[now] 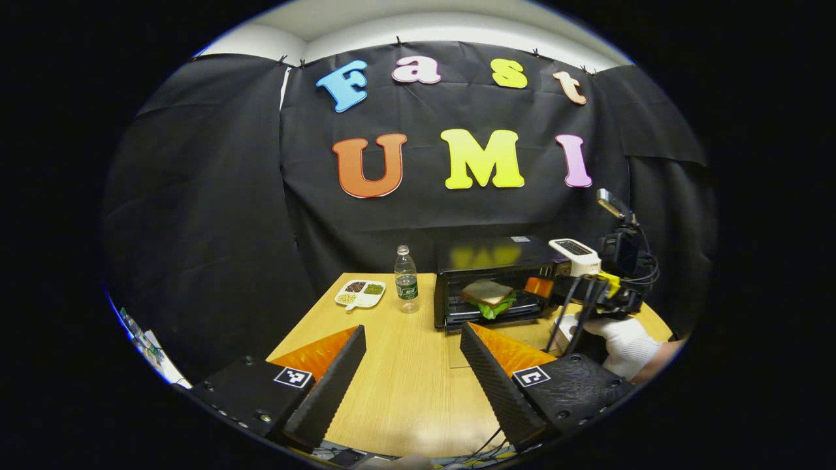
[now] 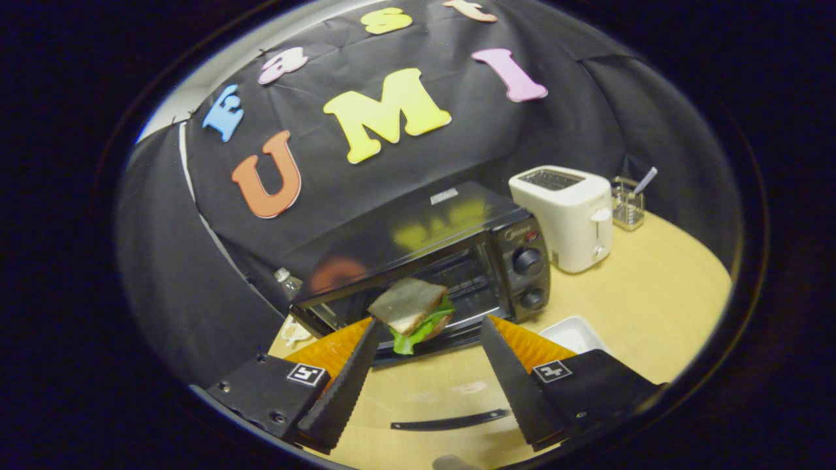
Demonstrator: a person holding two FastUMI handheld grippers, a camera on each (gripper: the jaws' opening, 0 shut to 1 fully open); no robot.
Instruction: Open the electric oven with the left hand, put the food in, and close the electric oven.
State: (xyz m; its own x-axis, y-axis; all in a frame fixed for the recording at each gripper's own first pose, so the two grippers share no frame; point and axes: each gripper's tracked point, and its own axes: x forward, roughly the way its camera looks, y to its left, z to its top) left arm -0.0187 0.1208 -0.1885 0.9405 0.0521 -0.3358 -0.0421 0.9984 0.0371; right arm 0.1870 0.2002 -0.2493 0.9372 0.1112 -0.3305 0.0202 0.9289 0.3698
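Sandwich of brown bread and green lettuce (image 2: 411, 310) sits at the black electric oven (image 2: 424, 261) mouth, center frame, overhanging; closing now could knock it off. My right gripper (image 2: 428, 346) and left gripper (image 1: 413, 356) gape wide, empty.

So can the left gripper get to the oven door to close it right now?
Probably yes. The left gripper is open with bare table ahead of the oven's lowered door. The right gripper sits near the oven mouth, though, and may crowd it.
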